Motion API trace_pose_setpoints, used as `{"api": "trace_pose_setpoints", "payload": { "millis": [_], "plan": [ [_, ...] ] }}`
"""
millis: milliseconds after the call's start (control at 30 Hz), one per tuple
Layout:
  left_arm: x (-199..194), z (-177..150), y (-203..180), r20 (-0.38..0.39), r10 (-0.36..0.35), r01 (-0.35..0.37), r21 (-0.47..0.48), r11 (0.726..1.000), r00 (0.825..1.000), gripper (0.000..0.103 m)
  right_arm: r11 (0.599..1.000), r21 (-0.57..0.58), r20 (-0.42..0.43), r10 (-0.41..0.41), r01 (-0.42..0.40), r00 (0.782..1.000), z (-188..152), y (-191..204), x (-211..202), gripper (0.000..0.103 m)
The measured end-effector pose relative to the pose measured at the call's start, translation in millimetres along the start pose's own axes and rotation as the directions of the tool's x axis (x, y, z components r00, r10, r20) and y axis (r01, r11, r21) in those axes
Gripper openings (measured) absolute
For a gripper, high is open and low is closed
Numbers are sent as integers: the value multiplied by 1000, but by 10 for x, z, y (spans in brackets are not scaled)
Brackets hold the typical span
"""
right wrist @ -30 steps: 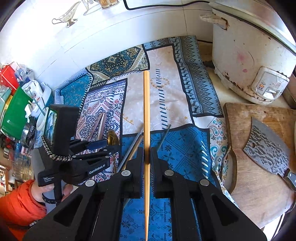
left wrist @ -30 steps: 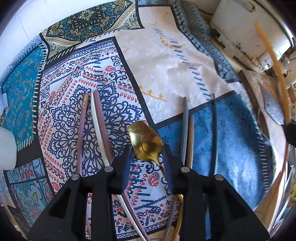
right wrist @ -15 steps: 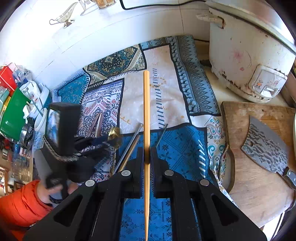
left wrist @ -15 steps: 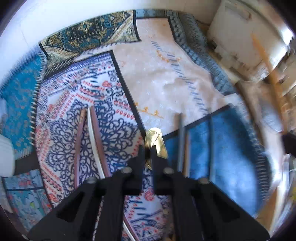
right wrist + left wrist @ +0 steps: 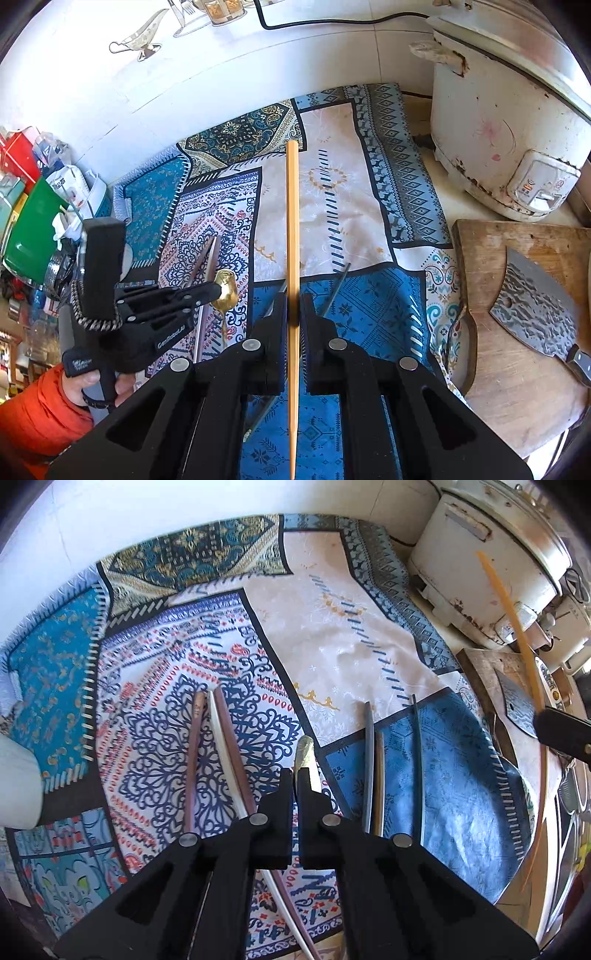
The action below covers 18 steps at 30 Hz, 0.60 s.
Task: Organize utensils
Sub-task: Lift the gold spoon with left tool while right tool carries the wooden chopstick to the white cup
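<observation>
My left gripper point(image 5: 295, 775) is shut on a gold spoon point(image 5: 305, 750), whose bowl sticks out edge-on just past the fingertips. In the right wrist view the same left gripper point(image 5: 218, 290) holds the spoon point(image 5: 226, 291) clear of the cloth, handle hanging down. My right gripper point(image 5: 293, 299) is shut on a long pale wooden chopstick point(image 5: 293, 221) that points away over the cloth. On the patterned cloth point(image 5: 351, 638) lie brown and white chopsticks point(image 5: 221, 746) to the left and dark grey chopsticks point(image 5: 369, 768) to the right.
A worn white rice cooker point(image 5: 509, 129) stands at the back right. In front of it a wooden cutting board point(image 5: 517, 387) carries a cleaver point(image 5: 535, 306). Green and red containers point(image 5: 33, 236) crowd the left edge. A hand in an orange sleeve point(image 5: 40, 417) holds the left gripper.
The left gripper's jaws closed on the gold spoon, which was lying between them. The spoon has come up off the cloth and now shows edge-on. The right gripper and its chopstick kept still.
</observation>
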<state>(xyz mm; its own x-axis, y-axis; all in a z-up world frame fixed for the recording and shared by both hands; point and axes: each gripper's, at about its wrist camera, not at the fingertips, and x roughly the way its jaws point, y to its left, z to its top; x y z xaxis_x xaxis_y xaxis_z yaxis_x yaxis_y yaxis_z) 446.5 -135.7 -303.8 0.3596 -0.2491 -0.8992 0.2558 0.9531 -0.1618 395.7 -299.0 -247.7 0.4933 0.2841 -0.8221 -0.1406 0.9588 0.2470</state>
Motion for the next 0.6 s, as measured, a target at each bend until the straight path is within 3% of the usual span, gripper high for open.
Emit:
{"api": "trace_pose_setpoints", "payload": {
  "millis": [300,600],
  "plan": [
    [-572,64,69,116,12,-9,-28,1000,993,0,1000,-13,34,26,-26,999,131,124,-28,6],
    [-1204,62,341,280,119,-99,-84,992,953,0,991,-107,81,90,-81,993,440,613,-52,6]
  ]
}}
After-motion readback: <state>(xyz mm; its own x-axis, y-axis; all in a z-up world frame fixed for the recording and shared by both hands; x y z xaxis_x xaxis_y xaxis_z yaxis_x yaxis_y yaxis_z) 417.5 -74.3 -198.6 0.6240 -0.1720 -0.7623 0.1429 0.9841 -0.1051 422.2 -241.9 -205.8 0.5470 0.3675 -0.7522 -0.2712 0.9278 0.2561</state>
